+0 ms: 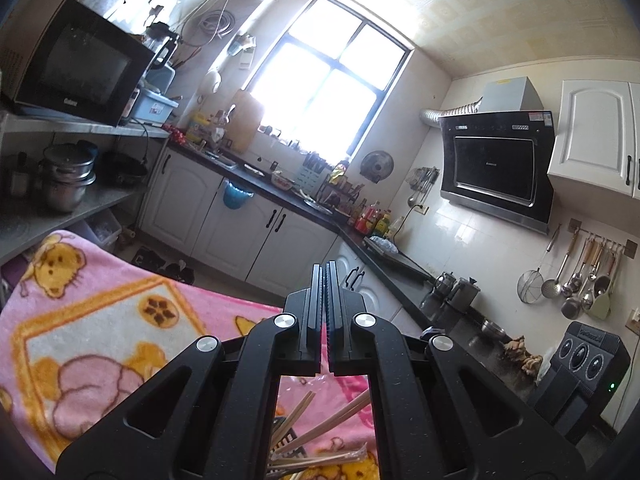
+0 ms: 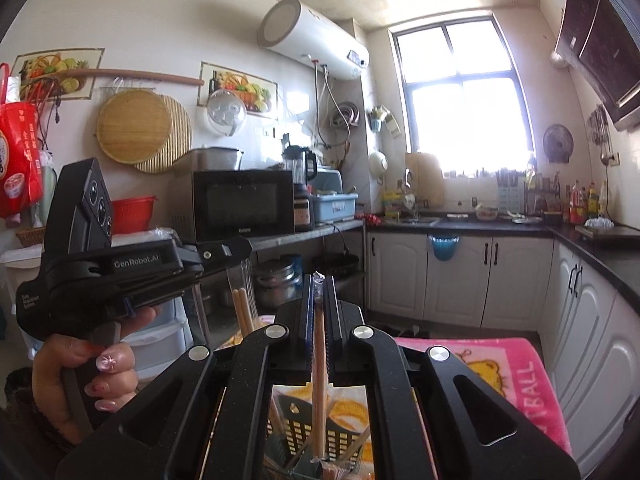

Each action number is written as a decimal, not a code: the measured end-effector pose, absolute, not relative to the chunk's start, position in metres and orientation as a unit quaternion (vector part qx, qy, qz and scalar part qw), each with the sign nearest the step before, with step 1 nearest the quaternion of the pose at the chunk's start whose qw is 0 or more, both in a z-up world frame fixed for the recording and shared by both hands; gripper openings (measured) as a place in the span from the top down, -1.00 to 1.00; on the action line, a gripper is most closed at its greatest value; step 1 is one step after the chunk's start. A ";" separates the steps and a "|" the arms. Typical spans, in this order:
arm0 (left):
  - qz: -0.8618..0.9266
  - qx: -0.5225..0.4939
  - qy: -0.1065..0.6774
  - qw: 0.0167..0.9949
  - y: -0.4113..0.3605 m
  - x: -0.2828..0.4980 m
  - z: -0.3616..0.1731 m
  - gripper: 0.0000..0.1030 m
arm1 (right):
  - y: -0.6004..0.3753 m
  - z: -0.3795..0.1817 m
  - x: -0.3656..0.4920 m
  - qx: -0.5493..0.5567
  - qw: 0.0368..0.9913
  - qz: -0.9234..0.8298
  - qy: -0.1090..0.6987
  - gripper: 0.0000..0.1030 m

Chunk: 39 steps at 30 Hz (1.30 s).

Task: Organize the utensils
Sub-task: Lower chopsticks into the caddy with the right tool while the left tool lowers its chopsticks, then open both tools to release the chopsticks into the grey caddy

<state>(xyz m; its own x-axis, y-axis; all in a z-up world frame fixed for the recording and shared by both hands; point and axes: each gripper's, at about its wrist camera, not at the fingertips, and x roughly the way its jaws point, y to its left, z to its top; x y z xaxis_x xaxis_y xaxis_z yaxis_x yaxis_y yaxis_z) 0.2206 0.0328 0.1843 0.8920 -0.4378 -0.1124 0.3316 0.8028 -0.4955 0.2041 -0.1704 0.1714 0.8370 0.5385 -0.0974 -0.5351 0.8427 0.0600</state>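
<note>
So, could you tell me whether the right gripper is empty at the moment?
No, the right gripper is shut on a wrapped pair of chopsticks standing between its fingers.

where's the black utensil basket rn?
Right wrist view, bottom centre: the black utensil basket sits on the pink blanket directly under the right gripper, which is clamped on wrapped chopsticks standing up out of it.

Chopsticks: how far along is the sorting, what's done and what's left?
Done: a few chopsticks already lean in the black basket. In hand: the right gripper is shut on a wrapped pair; the left gripper appears to pinch a second pair by its clear sleeve. Left: both held pairs are above the basket, not yet in it.
</note>
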 end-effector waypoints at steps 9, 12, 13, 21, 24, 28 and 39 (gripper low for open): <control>-0.202 -0.236 0.131 0.941 0.026 0.227 0.167 1.00 | -0.167 0.151 0.215 0.018 0.957 0.280 0.079 0.91; -0.203 -0.238 0.139 0.940 0.024 0.230 0.160 1.00 | -0.166 0.145 0.217 0.018 0.956 0.282 0.085 0.91; -0.202 -0.238 0.141 0.940 0.024 0.231 0.158 1.00 | -0.165 0.143 0.218 0.018 0.955 0.282 0.088 0.91; -0.197 -0.232 0.167 0.938 0.018 0.238 0.140 1.00 | -0.163 0.125 0.225 0.024 0.953 0.281 0.108 0.91; -0.197 -0.231 0.181 0.935 0.016 0.240 0.133 1.00 | -0.164 0.119 0.227 0.026 0.953 0.280 0.117 0.91; -0.190 -0.222 0.192 0.937 0.015 0.240 0.125 1.00 | -0.165 0.111 0.229 0.029 0.951 0.278 0.128 0.91; -0.184 -0.212 0.219 0.935 0.015 0.241 0.109 1.00 | -0.168 0.100 0.231 0.035 0.947 0.278 0.158 0.90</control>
